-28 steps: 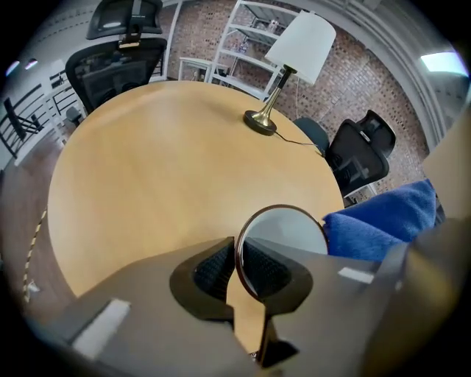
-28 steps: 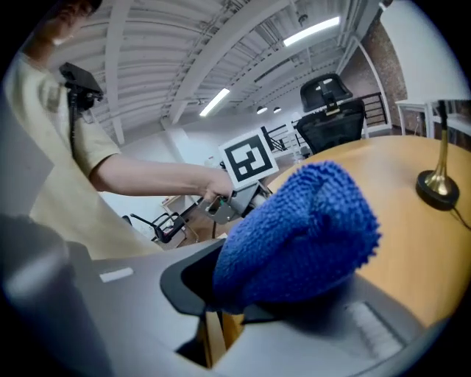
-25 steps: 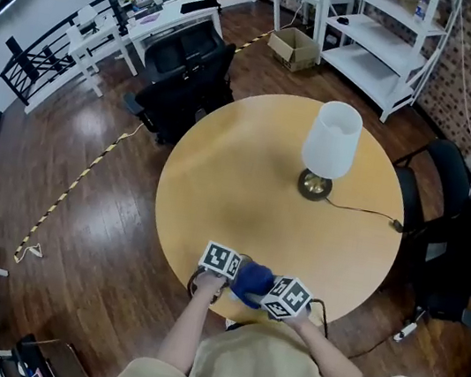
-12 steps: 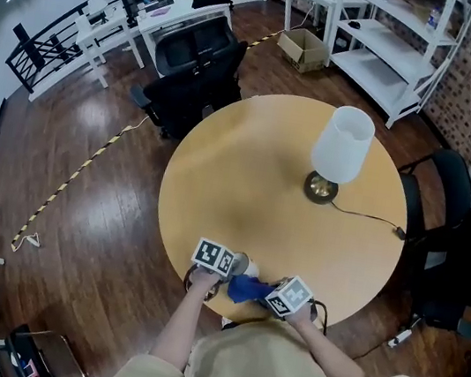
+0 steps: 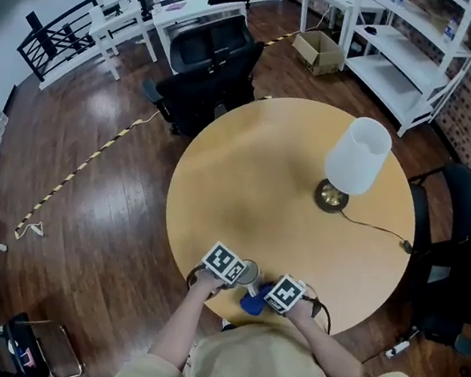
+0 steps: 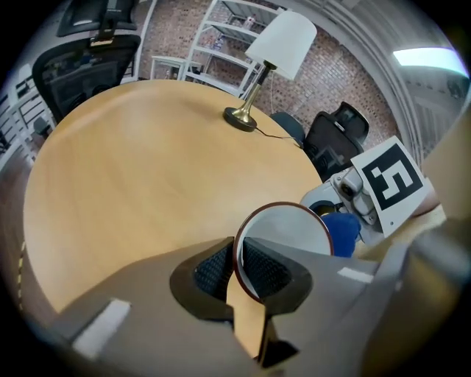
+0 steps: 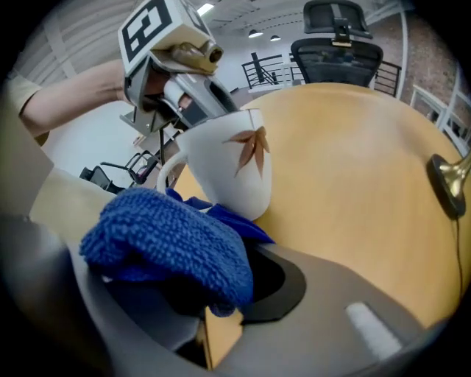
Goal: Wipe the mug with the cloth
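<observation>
A white mug (image 7: 228, 166) with a brown leaf print hangs just above the round table's near edge. My left gripper (image 6: 239, 269) is shut on its rim (image 6: 283, 235), one jaw inside the mug and one outside. A blue knitted cloth (image 7: 169, 250) is bunched in my right gripper (image 7: 213, 294), which is shut on it. The cloth's upper fold touches the mug's lower side by the handle. In the head view the mug (image 5: 246, 272) sits between the two marker cubes, with the cloth (image 5: 252, 303) just below it.
A table lamp (image 5: 354, 163) with a white shade stands at the far right of the wooden table (image 5: 254, 186), its cord running off the right edge. Black office chairs (image 5: 207, 80) stand behind the table and at its right. White shelving lines the far wall.
The cloth has slid from on top of the mug down to its lower side, toward me. The mug's open mouth now shows in the head view. Both grips are unchanged.
</observation>
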Demonstrator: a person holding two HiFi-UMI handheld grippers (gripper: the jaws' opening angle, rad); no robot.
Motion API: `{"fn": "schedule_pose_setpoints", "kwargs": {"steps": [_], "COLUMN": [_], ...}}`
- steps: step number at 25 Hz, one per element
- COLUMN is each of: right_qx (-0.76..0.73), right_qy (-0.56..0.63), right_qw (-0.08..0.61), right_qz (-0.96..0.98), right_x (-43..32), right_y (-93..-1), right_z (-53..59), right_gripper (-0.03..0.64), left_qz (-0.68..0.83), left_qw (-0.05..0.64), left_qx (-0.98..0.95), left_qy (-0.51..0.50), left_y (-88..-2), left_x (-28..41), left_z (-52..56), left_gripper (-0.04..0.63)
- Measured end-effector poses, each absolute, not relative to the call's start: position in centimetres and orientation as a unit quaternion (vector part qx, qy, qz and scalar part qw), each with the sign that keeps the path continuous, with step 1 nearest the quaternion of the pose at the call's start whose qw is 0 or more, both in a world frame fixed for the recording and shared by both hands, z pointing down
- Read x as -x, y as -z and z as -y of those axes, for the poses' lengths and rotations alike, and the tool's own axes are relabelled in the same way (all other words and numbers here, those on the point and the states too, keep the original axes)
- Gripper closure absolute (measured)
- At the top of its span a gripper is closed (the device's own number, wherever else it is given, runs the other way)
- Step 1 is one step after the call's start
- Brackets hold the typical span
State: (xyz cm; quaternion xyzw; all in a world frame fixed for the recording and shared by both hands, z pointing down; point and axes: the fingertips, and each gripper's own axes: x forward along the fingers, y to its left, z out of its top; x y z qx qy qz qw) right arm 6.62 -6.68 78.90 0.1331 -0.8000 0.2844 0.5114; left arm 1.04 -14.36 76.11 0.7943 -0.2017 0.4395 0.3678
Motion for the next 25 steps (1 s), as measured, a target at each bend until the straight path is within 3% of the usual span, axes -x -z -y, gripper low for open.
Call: {"fn": "schedule_pose_setpoints", "kwargs": {"steps": [8, 10, 14, 21, 25], "right_qx": [-0.178, -0.236, -0.318, -0.358, -0.358], "right_qy": [-0.250, -0.264, -0.310, -0.329, -0.290], "right_qw": [0.517, 0.465, 0.295, 0.105, 0.033], "right_qz": [0.799, 0.811, 0.846, 0.867, 0.887], "right_x": [-8.7, -10.1, -12.2, -14.9, -14.8], "right_y": [-78.1, -76.5, -70.7, -62.7, -58.1], "right_z": [9.5, 12.1, 17.0, 19.1, 19.6], "right_gripper": [0.560, 0.561, 0.560, 0.558, 0.558], "left_qz": [0.201, 0.205, 0.223, 0.234, 0.261], "left_qw": [0.303, 0.294, 0.287, 0.269, 0.305], "left_qx": [-0.801, -0.800, -0.792, -0.803, -0.829], "left_qy": [-0.476, -0.481, -0.491, -0.478, -0.390], "left_y": [-75.4, -75.3, -75.4, -75.2, -72.2], "left_x": [-1.8, -2.1, -2.0, -3.8, -4.5], "left_z": [14.8, 14.8, 14.9, 14.7, 15.2], "left_gripper": [0.568, 0.568, 0.568, 0.541, 0.374]}}
